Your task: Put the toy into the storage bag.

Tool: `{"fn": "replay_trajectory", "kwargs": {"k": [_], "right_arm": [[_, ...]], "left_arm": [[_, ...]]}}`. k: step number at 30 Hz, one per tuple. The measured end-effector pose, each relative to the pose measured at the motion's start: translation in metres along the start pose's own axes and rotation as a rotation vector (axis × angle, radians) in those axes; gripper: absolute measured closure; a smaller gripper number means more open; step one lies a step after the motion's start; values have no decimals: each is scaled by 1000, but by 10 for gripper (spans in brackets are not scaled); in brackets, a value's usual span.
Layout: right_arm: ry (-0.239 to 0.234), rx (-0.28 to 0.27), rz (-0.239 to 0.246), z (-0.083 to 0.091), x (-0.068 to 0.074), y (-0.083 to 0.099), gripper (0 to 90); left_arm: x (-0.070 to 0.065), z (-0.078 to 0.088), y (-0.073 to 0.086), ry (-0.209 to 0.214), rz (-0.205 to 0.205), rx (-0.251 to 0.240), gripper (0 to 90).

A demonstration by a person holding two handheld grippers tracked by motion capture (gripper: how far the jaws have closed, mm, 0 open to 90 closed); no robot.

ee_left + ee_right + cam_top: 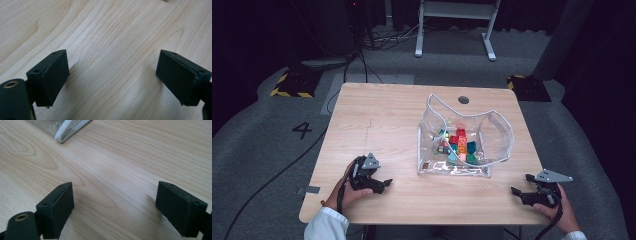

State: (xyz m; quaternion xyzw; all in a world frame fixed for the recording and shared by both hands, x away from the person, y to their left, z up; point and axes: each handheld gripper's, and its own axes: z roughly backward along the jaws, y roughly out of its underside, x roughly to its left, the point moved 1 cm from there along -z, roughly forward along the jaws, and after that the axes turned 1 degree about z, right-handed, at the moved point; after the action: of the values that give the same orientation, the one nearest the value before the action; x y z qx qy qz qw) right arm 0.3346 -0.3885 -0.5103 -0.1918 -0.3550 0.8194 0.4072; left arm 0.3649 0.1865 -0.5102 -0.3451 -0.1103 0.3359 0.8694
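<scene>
**benchwatcher:** Dark room, grey carpet, light wooden tabletop (382,120) in the middle, a white metal stand (457,25) at the back and a "4" marked on the floor (302,130). Anyone see where the stuff is?

**gripnerd:** Yep, clear plastic bag (462,142) with white edging sits right of centre on the tabletop, mouth open upward. Small colourful blocks (459,147) are piled inside it at the bottom: red, orange, teal, green, pink-ish.

**benchwatcher:** And the hands?

**gripnerd:** Left hand-held gripper (379,186) is down at the near-left edge, well apart from the bag. Its own view has both jaws spread wide over bare wood, nothing between them. Right hand-held gripper (518,192) is at the near-right corner, low over the wood, jaws also wide apart and empty. Its view catches a white-edged corner of the bag (71,128) up ahead, not touching.

**benchwatcher:** So neither one is holding anything.

**gripnerd:** Correct, both just gaping at the wood grain.
</scene>
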Motion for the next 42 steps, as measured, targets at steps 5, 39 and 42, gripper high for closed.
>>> {"fn": "replay_trajectory", "kwargs": {"k": [5, 39, 42], "right_arm": [[0, 0, 0, 0, 0, 0, 152], [7, 1, -9, 0, 0, 0, 150], [8, 0, -4, 0, 0, 0, 150]], "left_arm": [[0, 0, 0, 0, 0, 0, 115], [0, 0, 0, -7, -1, 3, 115], [0, 0, 0, -8, -4, 4, 114]]}}
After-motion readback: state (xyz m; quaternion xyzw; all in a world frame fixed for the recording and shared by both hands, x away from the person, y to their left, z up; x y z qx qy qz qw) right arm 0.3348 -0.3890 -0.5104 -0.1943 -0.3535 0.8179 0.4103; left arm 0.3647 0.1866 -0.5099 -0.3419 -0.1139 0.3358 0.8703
